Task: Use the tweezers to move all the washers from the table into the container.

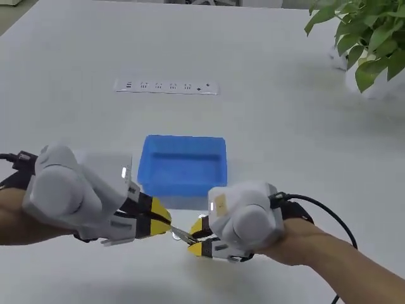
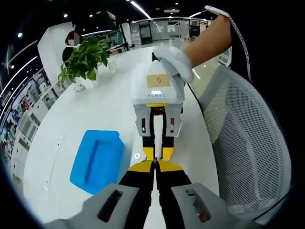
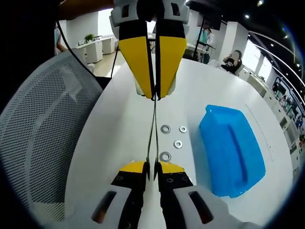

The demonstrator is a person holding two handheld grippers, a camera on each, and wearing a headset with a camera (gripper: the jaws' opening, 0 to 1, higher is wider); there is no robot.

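**Three cameras on one small patch of table**

The head view looks forward and down from the near edge of the white table [image 1: 285, 126]. Close below it are the left gripper [image 1: 166, 220] and the right gripper [image 1: 192, 240]. The blue rectangular plastic container [image 1: 183, 163] lies just beyond them, with a white power strip [image 1: 166, 87] and a green leafy plant [image 1: 367, 38] farther off.

The two gripper views ride low over the tabletop and face each other — each looks along its own jaws at the other gripper, very near. Both pairs of jaws are pressed together on the thin metal tweezers [image 3: 152, 133] that run between them.

Both gripper views share the container and a grey mesh chair [image 2: 248, 143] — each on opposite sides of the two pictures.
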